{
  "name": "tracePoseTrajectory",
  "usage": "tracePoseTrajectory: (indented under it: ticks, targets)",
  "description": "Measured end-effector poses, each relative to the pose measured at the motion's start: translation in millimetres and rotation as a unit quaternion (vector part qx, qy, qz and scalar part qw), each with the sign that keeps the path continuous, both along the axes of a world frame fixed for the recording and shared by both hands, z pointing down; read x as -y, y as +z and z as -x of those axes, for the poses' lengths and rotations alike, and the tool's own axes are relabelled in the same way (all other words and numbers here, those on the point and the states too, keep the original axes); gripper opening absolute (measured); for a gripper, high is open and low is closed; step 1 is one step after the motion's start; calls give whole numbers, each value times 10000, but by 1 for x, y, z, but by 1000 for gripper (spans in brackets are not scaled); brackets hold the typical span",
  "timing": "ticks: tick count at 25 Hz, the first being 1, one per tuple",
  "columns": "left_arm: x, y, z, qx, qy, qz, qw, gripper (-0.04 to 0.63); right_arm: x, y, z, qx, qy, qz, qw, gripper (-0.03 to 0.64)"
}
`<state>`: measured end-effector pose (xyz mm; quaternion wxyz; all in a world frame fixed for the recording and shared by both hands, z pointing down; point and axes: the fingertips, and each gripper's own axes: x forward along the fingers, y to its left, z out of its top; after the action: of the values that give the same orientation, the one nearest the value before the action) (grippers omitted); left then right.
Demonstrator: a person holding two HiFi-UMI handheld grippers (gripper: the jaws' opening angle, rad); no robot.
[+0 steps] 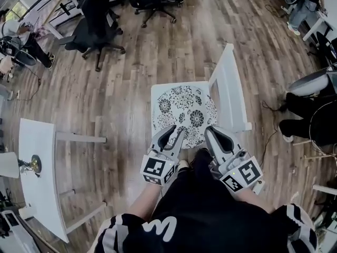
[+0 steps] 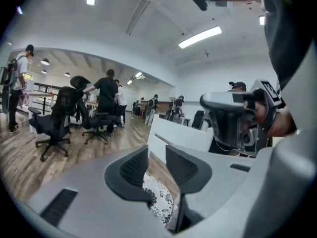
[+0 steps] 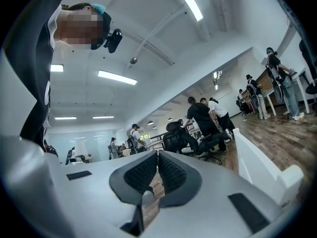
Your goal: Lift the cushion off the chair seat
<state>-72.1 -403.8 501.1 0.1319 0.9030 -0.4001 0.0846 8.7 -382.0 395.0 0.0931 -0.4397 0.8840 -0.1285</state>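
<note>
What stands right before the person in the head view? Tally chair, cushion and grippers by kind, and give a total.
Chair: 1
Cushion: 1
Grippers: 2 (left gripper, right gripper)
Total: 4

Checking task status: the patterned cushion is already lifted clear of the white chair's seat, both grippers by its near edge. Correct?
No. The cushion lies flat on the chair seat, not lifted; the head view shows it. The left gripper and right gripper are by its near edge.
</note>
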Motion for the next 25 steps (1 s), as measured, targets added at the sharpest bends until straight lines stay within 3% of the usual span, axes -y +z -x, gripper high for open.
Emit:
tracePoseTrajectory:
  ticks: [5,10,15,25]
  targets:
    - [19,76,-7,554,230,690,9958,171,2,25,-6,20,38,274,9996,21]
    - [35,140,-6,753,217,1584,9843,207,4,40,-8,26,39,455,9990,21]
    - [43,184,-6,1447,307,1732,9737,207,8,53,-12,2,-15,638,9980,21]
    - [65,248,-23,1999,503,2017,9575,207,10,96,-19,31,-32,1007,9949,21]
